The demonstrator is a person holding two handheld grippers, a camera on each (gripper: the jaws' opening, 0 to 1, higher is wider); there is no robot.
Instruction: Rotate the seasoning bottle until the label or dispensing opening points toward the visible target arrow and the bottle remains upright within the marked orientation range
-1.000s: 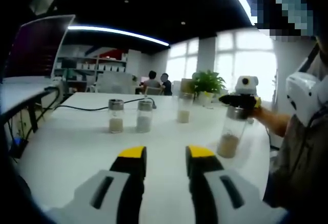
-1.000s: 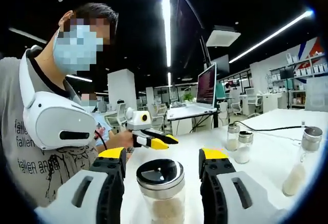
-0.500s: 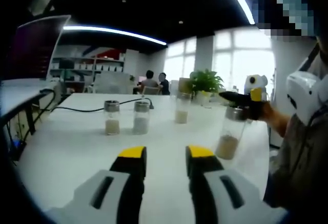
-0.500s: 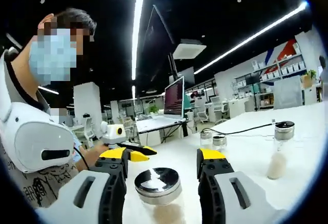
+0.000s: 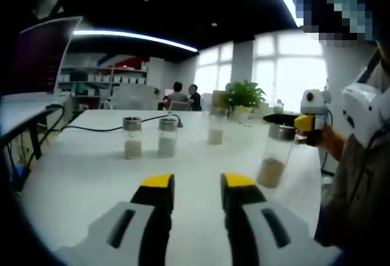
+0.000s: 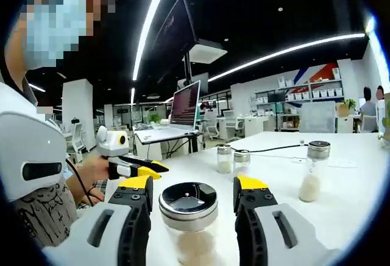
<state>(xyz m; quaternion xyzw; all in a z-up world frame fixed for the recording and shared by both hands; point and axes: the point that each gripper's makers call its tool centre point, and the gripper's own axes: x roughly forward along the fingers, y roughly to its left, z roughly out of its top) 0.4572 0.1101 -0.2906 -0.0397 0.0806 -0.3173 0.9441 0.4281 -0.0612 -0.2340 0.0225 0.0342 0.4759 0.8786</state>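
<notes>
As you swing your right gripper (image 6: 191, 187) round, the room behind it has slid: the laptop (image 6: 186, 105) and the pair of small jars (image 6: 233, 158) now sit further along than half a second ago, while the bottle (image 6: 188, 217) stays centred between the jaws. That looks like the twist is under way, bottle turning with the hand. No target arrow is visible on the white table (image 5: 85, 168), so how far is left can't be judged.

Your right jaws flank the bottle at its lid, close on both sides; actual contact can't be told. Your left gripper (image 5: 193, 184) hangs over bare table, jaws apart, holding nothing.

Bottle: clear glass, shiny metal lid with a dark top, pale powder in the lower part. It stands upright near the table edge closest to you, seen from the left gripper view at (image 5: 274, 156). No label readable.
</notes>
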